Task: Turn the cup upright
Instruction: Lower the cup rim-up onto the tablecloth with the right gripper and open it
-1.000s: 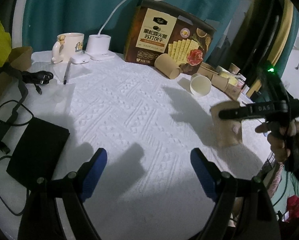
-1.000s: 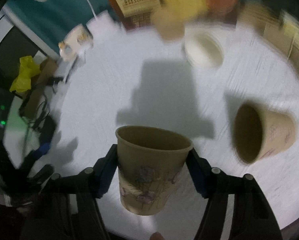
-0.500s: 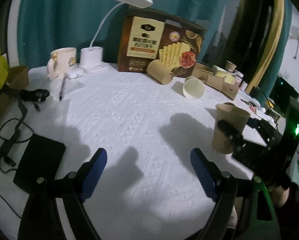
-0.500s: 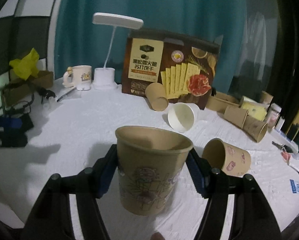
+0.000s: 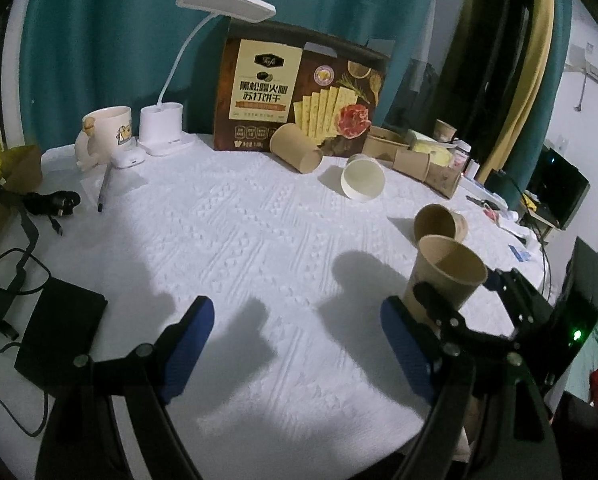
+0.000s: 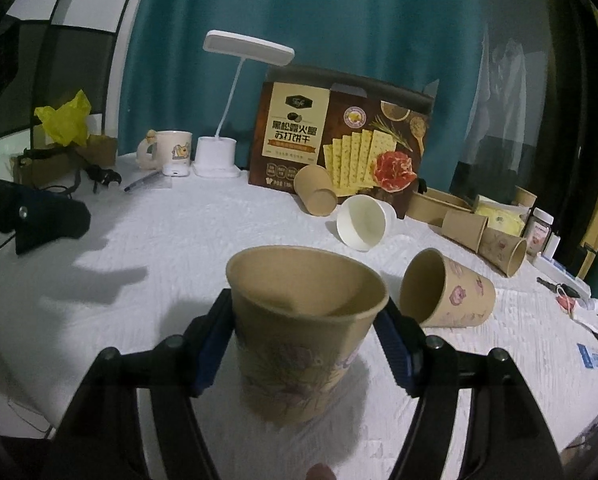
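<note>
Near the right edge of the tabletop (image 5: 259,220), our brown paper cup (image 6: 299,328) stands mouth up between the right tongs (image 6: 305,344).

We see those jaws easing apart just now, the left pad at the cup's wall, a sliver of gap showing on the right. Our left tongs (image 5: 299,344) hang open over bare cloth with nothing between them. Just beyond lies a flowered cup (image 6: 447,294) on its side; farther back, a white cup (image 6: 361,222) and a cracker box (image 6: 339,136).
</note>
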Demonstrator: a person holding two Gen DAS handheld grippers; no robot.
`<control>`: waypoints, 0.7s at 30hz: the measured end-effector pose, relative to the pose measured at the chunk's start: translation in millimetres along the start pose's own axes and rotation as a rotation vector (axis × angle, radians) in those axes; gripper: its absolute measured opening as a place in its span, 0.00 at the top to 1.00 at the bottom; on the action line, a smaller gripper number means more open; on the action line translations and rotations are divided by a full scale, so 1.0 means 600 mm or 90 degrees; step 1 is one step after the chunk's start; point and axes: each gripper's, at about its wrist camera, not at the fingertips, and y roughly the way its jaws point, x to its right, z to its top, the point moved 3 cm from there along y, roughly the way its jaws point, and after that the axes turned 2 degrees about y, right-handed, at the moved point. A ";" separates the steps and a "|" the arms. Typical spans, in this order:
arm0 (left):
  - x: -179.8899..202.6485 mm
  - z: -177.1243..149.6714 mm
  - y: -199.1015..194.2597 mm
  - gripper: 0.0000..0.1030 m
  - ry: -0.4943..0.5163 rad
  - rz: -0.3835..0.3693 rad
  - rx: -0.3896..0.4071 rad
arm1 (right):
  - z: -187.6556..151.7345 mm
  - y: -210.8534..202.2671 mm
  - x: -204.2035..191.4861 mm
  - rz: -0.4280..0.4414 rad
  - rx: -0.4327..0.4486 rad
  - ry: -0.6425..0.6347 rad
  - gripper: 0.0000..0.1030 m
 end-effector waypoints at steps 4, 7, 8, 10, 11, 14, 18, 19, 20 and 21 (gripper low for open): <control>0.007 0.000 -0.006 0.17 0.004 -0.001 0.005 | -0.005 -0.004 0.000 0.012 -0.014 0.006 0.26; 0.012 -0.002 -0.011 0.17 0.007 0.002 0.009 | -0.008 -0.009 0.003 0.028 -0.024 0.023 0.18; 0.014 -0.003 -0.013 0.17 0.007 0.004 0.012 | -0.008 -0.011 0.004 0.030 -0.027 0.026 0.17; 0.018 -0.004 -0.020 0.17 0.008 0.003 0.017 | -0.008 -0.017 0.004 0.029 -0.033 0.025 0.17; 0.019 -0.004 -0.023 0.17 0.010 0.003 0.020 | -0.008 -0.021 0.004 0.029 -0.033 0.025 0.16; 0.024 -0.006 -0.034 0.17 0.019 0.009 0.030 | -0.008 -0.037 0.009 0.030 -0.040 0.034 0.16; 0.037 -0.011 -0.043 0.17 0.032 0.007 0.036 | -0.013 -0.065 0.022 0.030 -0.053 0.058 0.16; 0.040 -0.014 -0.044 0.17 0.035 0.006 0.034 | -0.016 -0.073 0.026 0.032 -0.060 0.064 0.16; 0.045 -0.017 -0.044 0.17 0.038 0.002 0.031 | -0.018 -0.080 0.030 0.033 -0.066 0.068 0.16; 0.049 -0.020 -0.045 0.17 0.041 -0.003 0.029 | -0.021 -0.087 0.035 0.031 -0.071 0.072 0.16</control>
